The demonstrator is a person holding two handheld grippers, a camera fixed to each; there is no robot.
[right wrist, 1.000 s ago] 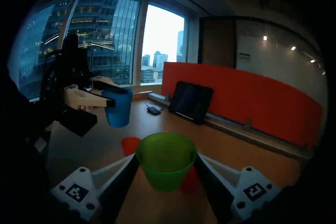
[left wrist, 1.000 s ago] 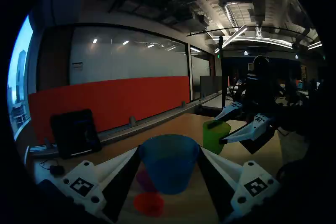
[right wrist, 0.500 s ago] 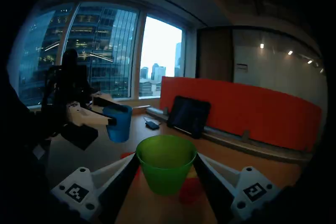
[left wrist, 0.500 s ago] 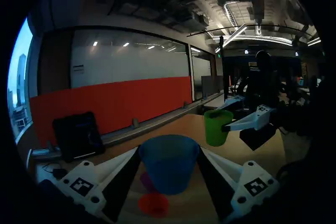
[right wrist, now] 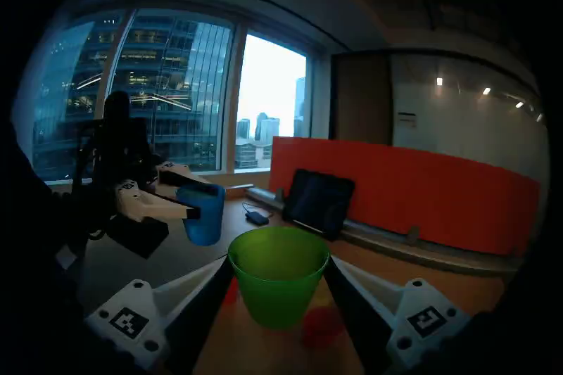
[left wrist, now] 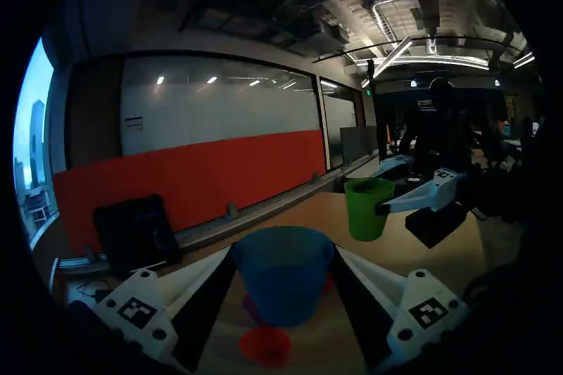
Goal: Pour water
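Table [left wrist: 310, 210] in dim office.
Blue cup [left wrist: 283, 287] is gripped by left hand-held gripper [left wrist: 283, 257], green cup [right wrist: 278, 287] by right hand-held gripper [right wrist: 278, 264], both seemingly upright.

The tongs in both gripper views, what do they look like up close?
The left tongs and the right tongs look alike: two white, wedge-shaped fingers with dark inner faces, tapering to the tips. Each finger carries a square black-and-white marker near its base, with small round holes beside it. Seen from afar, the body behind is a black block.
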